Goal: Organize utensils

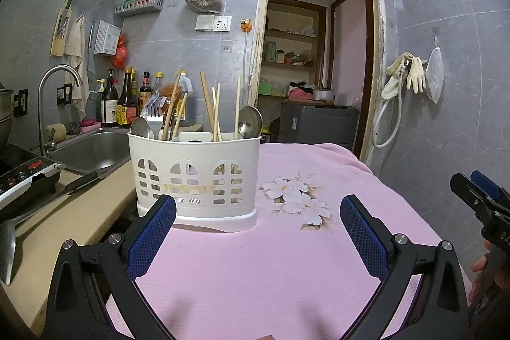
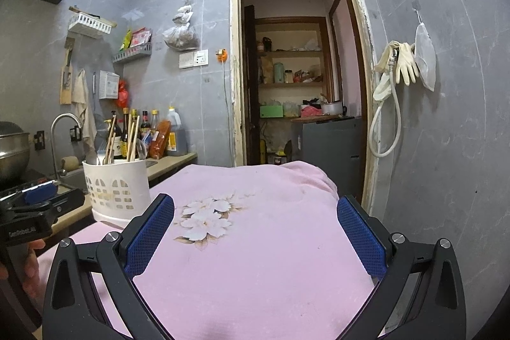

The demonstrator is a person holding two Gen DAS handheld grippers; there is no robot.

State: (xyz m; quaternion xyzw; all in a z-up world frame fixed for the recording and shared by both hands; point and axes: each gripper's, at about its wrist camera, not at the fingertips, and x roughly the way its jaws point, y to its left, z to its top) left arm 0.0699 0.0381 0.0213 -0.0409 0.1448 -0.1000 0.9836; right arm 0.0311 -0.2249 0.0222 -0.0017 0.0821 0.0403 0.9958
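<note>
A white perforated utensil holder (image 1: 194, 177) stands on the pink cloth (image 1: 271, 276) at its left edge. It holds several wooden chopsticks (image 1: 208, 104), a fork (image 1: 155, 120) and two spoons (image 1: 250, 121). My left gripper (image 1: 258, 212) is open and empty, just in front of the holder. My right gripper (image 2: 255, 212) is open and empty over the cloth's flower print (image 2: 205, 219), right of the holder (image 2: 116, 190). The right gripper also shows at the left wrist view's right edge (image 1: 478, 196), and the left one at the right wrist view's left edge (image 2: 32, 199).
A counter (image 1: 76, 212) with a steel sink (image 1: 92, 150), a tap (image 1: 51, 91), sauce bottles (image 1: 127, 104) and an induction cooker (image 1: 25, 177) runs along the left. An open doorway (image 1: 318, 53) lies behind. Gloves and a hose (image 1: 404, 78) hang on the right wall.
</note>
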